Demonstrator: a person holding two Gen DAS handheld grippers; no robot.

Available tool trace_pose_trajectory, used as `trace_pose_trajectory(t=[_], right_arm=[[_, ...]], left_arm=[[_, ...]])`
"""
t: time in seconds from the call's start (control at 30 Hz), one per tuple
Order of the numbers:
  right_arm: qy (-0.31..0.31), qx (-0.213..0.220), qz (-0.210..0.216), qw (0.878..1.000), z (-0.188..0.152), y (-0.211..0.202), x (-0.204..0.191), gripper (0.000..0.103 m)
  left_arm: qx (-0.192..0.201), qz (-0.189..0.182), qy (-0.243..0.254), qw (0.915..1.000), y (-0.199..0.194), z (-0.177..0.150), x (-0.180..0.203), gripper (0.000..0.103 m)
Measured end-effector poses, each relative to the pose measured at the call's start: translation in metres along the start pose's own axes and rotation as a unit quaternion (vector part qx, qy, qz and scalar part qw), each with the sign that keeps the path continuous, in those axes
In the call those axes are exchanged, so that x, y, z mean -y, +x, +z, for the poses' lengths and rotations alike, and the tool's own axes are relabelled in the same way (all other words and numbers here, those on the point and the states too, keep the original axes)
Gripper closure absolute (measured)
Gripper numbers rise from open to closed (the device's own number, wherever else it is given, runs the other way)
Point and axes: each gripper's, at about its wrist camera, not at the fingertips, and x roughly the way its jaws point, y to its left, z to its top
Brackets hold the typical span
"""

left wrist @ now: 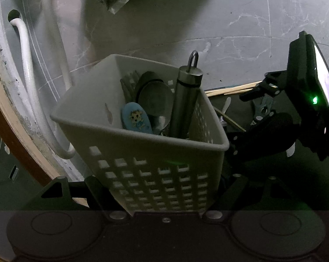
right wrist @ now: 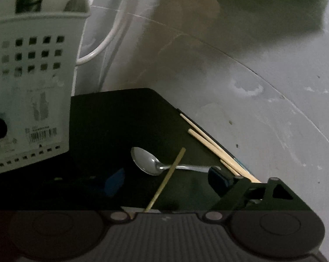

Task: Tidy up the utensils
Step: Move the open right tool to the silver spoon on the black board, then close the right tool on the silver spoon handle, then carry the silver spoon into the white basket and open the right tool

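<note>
1. the white utensil basket (left wrist: 142, 152) is pinched between the left fingers (left wrist: 94, 187).
2. the right fingers (right wrist: 221, 181) are spread over the dark mat (right wrist: 112, 118) on the counter (right wrist: 262, 109).
3. a steel spoon (right wrist: 151, 162) lies between them, bowl toward the basket, handle running right, crossed by a chopstick (right wrist: 166, 179).

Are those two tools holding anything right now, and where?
The left tool grips the basket by its lower sides. The right tool, open over the spoon, holds nothing.
</note>
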Motion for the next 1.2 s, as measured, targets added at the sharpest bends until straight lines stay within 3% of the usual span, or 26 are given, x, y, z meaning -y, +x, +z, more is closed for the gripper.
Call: trace_pose_trajectory(t=[0.1, 0.2, 0.27, 0.37, 0.7, 0.97, 1.1, 1.2], right_arm=[[-0.022, 0.015, 0.001, 1.0, 0.0, 0.002, -0.004, 0.029], [-0.034, 0.021, 0.002, 0.999, 0.002, 0.005, -0.009, 0.046], [-0.031, 0.02, 0.005, 0.999, 0.002, 0.009, -0.008, 0.068], [-0.023, 0.014, 0.011, 1.0, 0.001, 0.015, -0.007, 0.09], [-0.016, 0.026, 0.013, 0.999, 0.0, 0.016, -0.007, 0.097], [-0.006, 0.074, 0.01, 0.997, 0.011, -0.01, -0.003, 0.102], [0.057, 0.102, 0.029, 0.993, 0.023, -0.029, 0.012, 0.103], [0.136, 0.127, 0.056, 0.981, 0.034, -0.046, 0.033, 0.103]], left_arm=[[-0.001, 0.0, 0.0, 1.0, 0.0, -0.001, 0.0, 0.02], [-0.001, 0.0, 0.0, 1.0, 0.001, -0.001, 0.0, 0.02], [-0.001, 0.0, -0.001, 1.0, 0.001, 0.0, 0.0, 0.02], [-0.001, 0.001, -0.001, 1.0, 0.001, 0.0, 0.0, 0.02], [-0.001, 0.001, -0.001, 1.0, 0.001, 0.0, 0.0, 0.02], [-0.003, 0.001, -0.001, 1.0, 0.002, 0.0, -0.001, 0.02], [-0.003, 0.001, -0.001, 1.0, 0.002, -0.001, -0.002, 0.02], [-0.003, 0.0, -0.001, 1.0, 0.002, 0.0, -0.001, 0.02]])
